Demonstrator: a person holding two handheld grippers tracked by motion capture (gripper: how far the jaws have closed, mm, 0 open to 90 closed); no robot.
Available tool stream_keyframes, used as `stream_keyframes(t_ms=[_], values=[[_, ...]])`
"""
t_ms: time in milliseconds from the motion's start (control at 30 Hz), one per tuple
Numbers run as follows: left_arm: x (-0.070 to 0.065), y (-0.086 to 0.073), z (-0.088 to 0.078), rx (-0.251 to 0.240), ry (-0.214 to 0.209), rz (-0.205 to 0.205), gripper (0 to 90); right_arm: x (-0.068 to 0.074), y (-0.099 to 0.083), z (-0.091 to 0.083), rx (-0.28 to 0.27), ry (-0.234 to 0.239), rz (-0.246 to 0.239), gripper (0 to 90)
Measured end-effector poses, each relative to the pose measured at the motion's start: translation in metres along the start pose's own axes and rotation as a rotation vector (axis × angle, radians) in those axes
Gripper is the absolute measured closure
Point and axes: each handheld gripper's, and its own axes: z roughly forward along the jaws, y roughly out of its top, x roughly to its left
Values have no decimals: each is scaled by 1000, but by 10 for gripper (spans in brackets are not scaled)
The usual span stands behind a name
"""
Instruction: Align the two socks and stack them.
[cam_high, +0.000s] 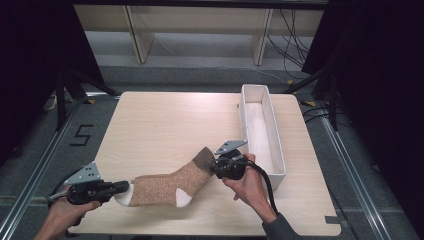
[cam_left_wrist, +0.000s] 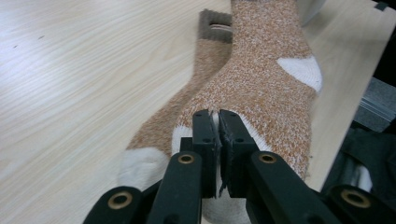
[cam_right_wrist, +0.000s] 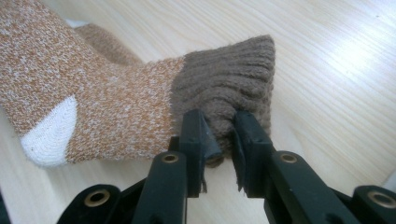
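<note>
Your left gripper (cam_left_wrist: 218, 122) has its jaws clenched on the white toe of the sock (cam_left_wrist: 261, 88); in the left gripper view the two black pads stand nearly together with only a thin fold of white knit pinched between them. Your right gripper (cam_right_wrist: 219, 135) is likewise grasping the same sock, this time at the dark brown ribbed cuff (cam_right_wrist: 229, 77), and in the right gripper view a bunched fold of that cuff sits pressed between the pads. The sock is speckled orange-brown with a white heel patch (cam_right_wrist: 49, 133) and a white toe, and it hangs stretched between your two grippers, toe toward your left hand (cam_high: 62, 210) and cuff toward your right hand (cam_high: 247, 182). In the left gripper view a second sock (cam_left_wrist: 205, 60) of the same colour lies flat on the table beneath the held one, its brown cuff pointing away from the camera; whether the held sock touches it along its length cannot be told. In the high view the sock (cam_high: 167, 185) sits over the near part of the light wooden table (cam_high: 160, 125), toward your side and slightly left of centre. A long, narrow white tray (cam_high: 277, 145) stands on the right part of the table, running away from you, just beside your right gripper (cam_high: 212, 167). Your left gripper (cam_high: 125, 187) is near the table's near left edge.
</note>
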Motion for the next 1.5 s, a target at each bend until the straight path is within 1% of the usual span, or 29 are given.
stream_keyframes(t_ms=[33,133,167,233,267,333,367,433,500,533,600,667,700,767,800,900,933,967,1100,1133,1167,1200,1233,1267,1300,1367,1400,1467,1500], values=[[3,0,1,14,4,3,854,1,3,7,1,0,15,753],[13,-2,6,10,3,-11,854,0,6,13,20,1,5,752],[16,-2,6,26,10,-12,854,-1,8,16,23,-4,7,752],[23,-4,9,26,12,-33,854,-2,10,22,19,-10,4,752],[27,-6,10,29,14,-38,854,-2,11,27,41,-2,19,752],[32,-8,12,38,16,-42,854,-2,11,30,34,-5,40,752],[33,-9,14,29,12,-52,854,-3,11,31,48,-7,17,752],[36,-12,18,31,6,-56,854,-5,10,34,60,-19,25,751],[36,-13,21,41,8,-59,854,-6,9,36,69,-23,32,751],[36,-13,24,28,-1,-68,854,-7,9,37,71,-29,18,751],[36,-14,25,35,0,-62,853,-9,8,39,71,-36,-4,751],[35,-16,29,23,-10,-76,854,-10,7,39,87,-37,13,750],[35,-16,29,37,-13,-65,853,-10,6,39,97,-40,33,750],[34,-17,31,26,-10,-77,853,-12,4,40,100,-43,29,749],[35,-17,31,50,-7,-60,853,-12,3,40,105,-46,38,749],[36,-21,36,75,0,-54,852,-15,-1,45,126,-50,34,741],[36,-23,39,69,4,-60,852,-16,-3,47,135,-49,44,736],[36,-24,40,88,14,-49,851,-18,-6,52,159,-51,43,729],[35,-26,43,93,19,-60,849,-19,-8,56,158,-56,33,717],[35,-27,44,86,22,-58,847,-18,-8,56,168,-52,48,709],[34,-27,44,84,20,-56,845,-15,-8,55,197,-56,94,698],[34,-27,44,94,22,-52,843,-16,-8,55,189,-42,85,678],[33,-27,43,97,32,-48,836,-19,-8,56,168,-57,53,656],[33,-26,42,97,41,-45,805,-18,-8,55,168,-57,60,631],[33,-25,41,99,47,-41,717,-16,-5,49,174,-74,111,584],[32,-24,36,94,69,-35,695,-17,-4,47,156,-66,110,569],[30,-23,34,75,80,-41,676,-17,-2,44,137,-75,115,556],[25,-21,29,54,96,-53,631,-19,2,37,90,-91,96,564],[21,-20,27,50,97,-47,621,-20,5,33,72,-79,76,583]])
